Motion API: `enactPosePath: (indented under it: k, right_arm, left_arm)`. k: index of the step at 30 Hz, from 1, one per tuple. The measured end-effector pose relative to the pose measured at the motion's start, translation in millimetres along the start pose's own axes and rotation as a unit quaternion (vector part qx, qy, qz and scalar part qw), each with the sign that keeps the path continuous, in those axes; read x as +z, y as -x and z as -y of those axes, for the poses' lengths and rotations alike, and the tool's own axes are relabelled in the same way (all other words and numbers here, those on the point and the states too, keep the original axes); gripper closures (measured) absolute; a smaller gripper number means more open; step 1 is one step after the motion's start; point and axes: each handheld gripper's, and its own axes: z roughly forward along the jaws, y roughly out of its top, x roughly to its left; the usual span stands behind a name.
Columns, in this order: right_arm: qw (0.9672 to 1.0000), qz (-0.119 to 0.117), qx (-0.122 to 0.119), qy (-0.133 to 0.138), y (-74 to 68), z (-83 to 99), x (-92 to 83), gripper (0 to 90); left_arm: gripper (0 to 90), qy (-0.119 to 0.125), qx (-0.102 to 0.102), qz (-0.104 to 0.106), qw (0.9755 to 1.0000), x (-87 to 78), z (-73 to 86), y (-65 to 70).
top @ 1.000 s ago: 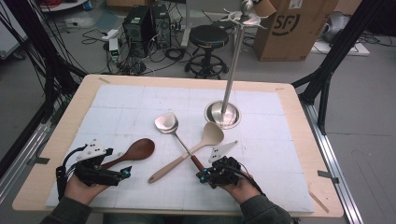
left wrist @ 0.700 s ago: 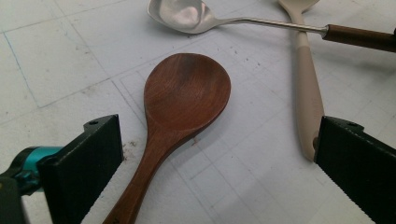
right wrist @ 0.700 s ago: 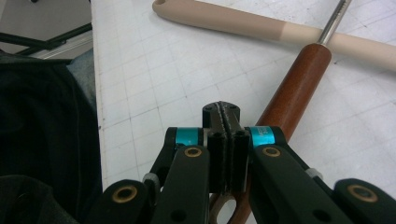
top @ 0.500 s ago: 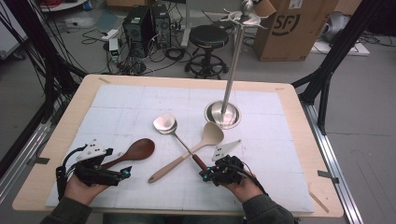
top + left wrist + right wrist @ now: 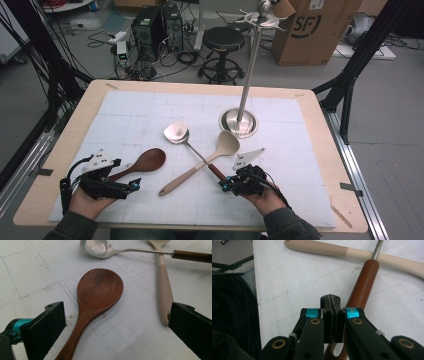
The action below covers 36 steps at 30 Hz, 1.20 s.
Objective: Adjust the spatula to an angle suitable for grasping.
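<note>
Two grippers rested at the table's near edge, spoons between them.
Left gripper (image 5: 115,332) jaws stood wide around the wooden spoon (image 5: 98,293) handle; right gripper (image 5: 332,301) jaws were closed empty above the metal ladle (image 5: 176,133) handle, near edge.

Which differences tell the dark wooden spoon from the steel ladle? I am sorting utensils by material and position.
The dark wooden spoon is brown wood throughout; the steel ladle has a shiny metal bowl and shaft ending in a brown handle. The wooden spoon lies apart from other utensils, between the open left gripper's jaws; the ladle crosses the beige spatula, its handle end beneath the shut right gripper. Both lie flat on the white mat.
</note>
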Motion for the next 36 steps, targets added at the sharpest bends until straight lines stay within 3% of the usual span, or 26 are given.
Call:
enactPosePath:
  k: [36]
  right_arm:
    - [0.9987, 0.042, 0.028, 0.003, 16.4, 9.5, -16.0, 89.7]
  left_arm:
    - [2.0, 0.001, -0.002, 0.001, 1.0000, -0.2, 0.0, -0.4]
